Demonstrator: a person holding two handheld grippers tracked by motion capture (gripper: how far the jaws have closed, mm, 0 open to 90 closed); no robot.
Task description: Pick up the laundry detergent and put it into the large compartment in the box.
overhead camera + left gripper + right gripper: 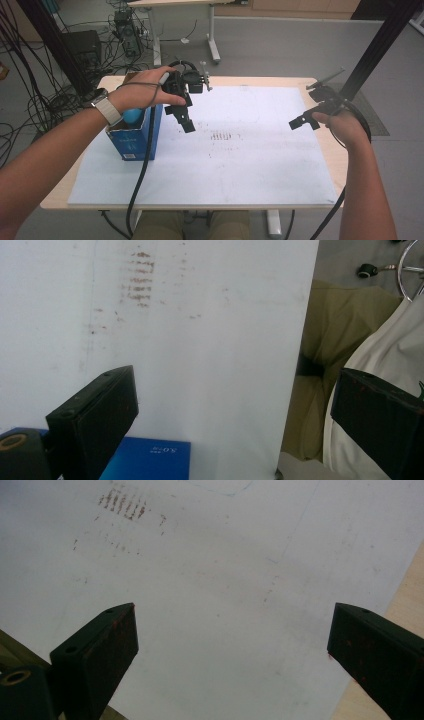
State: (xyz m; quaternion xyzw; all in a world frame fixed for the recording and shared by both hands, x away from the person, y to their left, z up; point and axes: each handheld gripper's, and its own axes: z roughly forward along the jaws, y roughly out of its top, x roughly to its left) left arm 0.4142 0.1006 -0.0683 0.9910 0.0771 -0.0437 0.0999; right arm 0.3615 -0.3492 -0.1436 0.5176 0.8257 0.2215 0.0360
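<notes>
Left hand-held gripper [184, 116]: jaws spread, empty, hanging just beside the blue box [134, 142], which stands below and behind it on the white sheet [240, 165]; a blue ball [133, 116], seemingly resting in the box top, is half hidden by the hand. Right hand-held gripper [300, 121]: jaws spread, empty, well apart. Advice: swing the left back over the box, centre the jaws on the ball, then close.

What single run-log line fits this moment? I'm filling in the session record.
left gripper: open, empty, beside blue box | right gripper: open, empty, over white sheet | blue ball: in box
</notes>
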